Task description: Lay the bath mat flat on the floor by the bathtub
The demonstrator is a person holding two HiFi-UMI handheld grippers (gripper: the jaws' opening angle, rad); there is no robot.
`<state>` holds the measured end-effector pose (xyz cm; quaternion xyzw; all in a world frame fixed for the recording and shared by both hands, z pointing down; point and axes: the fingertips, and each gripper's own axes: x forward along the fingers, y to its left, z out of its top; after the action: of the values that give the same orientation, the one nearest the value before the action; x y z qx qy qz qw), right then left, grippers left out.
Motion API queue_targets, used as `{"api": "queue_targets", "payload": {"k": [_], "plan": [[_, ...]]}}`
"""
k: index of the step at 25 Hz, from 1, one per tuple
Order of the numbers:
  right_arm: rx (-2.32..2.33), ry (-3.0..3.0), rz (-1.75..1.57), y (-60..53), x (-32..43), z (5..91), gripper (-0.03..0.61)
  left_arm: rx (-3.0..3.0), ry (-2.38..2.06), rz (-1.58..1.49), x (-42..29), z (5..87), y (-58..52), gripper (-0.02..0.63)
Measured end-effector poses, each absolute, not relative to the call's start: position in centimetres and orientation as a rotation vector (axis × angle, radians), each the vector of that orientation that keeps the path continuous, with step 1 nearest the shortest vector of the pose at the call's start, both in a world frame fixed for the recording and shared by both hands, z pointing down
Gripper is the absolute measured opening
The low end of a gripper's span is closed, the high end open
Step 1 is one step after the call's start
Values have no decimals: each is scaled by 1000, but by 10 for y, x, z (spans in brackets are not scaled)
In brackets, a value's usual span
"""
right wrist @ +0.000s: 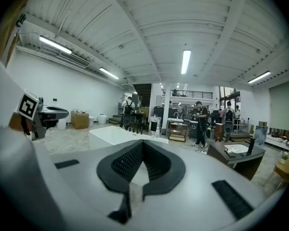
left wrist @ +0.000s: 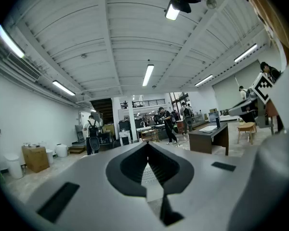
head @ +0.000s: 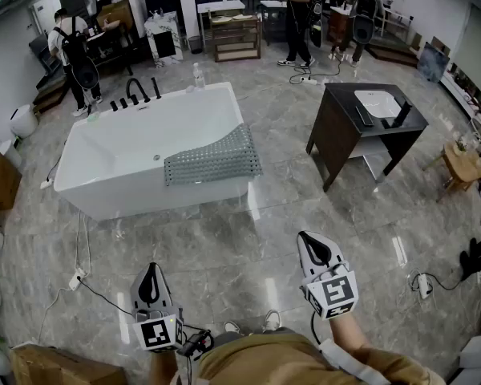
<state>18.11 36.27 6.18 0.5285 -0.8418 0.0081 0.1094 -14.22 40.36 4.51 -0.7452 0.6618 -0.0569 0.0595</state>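
Here, nubbly grey mat [head: 212, 157] (draped), glossy tub [head: 144, 192]

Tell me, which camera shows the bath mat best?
The head view: the grey bath mat hangs over the bathtub rim, fully visible. Both gripper views point across the room; neither shows it clearly.

One bathtub [head: 136, 155], one bath mat [head: 212, 157], one dark vanity [head: 345, 127], two tools: left tool [head: 152, 268], right tool [head: 305, 237].
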Motion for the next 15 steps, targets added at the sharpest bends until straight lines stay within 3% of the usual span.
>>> {"api": "queue_targets", "payload": {"k": [15], "plan": [[1525, -2583, 63, 350, 203, 54, 3, -2190, 2049, -218, -119, 44, 404, 5]]}}
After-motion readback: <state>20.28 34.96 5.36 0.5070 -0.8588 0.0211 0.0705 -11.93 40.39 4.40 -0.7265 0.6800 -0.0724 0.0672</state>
